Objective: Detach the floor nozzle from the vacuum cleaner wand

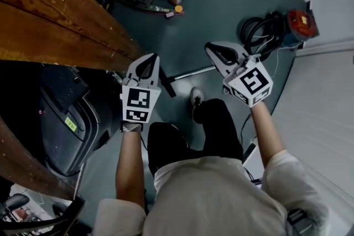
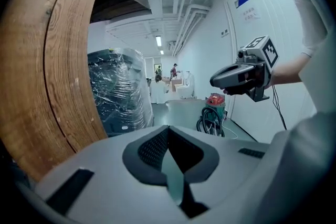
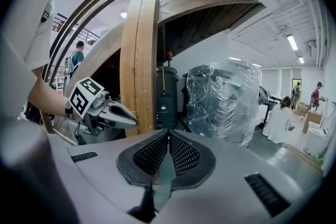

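Left hand-held gripper [image 1: 148, 59] closed, empty; right hand-held gripper [image 1: 210, 47] closed, empty.

Probably a warehouse-like hall: shrink-wrapped pallet load [image 2: 116, 89], exposed ceiling pipes [image 2: 195, 13], painted floor [image 1: 221, 3].

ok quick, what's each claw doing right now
left claw: closed, nothing in it
right claw: closed, nothing in it
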Tool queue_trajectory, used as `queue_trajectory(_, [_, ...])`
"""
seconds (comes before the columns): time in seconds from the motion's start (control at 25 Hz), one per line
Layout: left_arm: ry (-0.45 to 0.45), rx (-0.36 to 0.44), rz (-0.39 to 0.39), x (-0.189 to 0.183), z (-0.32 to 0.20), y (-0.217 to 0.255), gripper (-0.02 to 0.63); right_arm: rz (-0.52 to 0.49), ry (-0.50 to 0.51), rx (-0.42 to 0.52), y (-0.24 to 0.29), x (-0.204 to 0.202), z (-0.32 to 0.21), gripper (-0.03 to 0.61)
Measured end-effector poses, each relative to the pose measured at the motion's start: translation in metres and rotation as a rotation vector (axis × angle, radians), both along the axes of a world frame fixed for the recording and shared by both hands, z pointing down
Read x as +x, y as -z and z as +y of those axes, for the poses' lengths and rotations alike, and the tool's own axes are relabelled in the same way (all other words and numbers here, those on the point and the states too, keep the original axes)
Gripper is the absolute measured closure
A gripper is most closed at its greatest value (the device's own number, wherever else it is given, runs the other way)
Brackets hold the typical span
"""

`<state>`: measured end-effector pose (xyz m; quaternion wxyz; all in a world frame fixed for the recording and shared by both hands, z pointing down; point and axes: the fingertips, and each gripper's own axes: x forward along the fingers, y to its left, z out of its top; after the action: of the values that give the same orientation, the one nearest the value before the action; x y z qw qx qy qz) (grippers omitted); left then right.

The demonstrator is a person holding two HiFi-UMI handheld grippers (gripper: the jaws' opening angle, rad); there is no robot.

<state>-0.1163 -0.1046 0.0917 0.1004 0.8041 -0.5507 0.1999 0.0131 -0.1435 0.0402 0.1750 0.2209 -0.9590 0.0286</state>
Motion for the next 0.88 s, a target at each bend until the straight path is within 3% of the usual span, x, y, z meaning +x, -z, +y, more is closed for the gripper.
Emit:
queue_trajectory(0.52, [-0.016, -0.041, -0.025, 0.002, -0.009, -0.119, 0.614, 0.024, 0.086, 0.007, -0.112, -0.013, -0.011, 0.548])
queue_trajectory(0.88, [-0.024, -0.068, -0.036, 0.000, -0.012, -0.210, 0.614, 0.012, 0.089, -0.010, -0.198, -0.017, -0.021, 0.548])
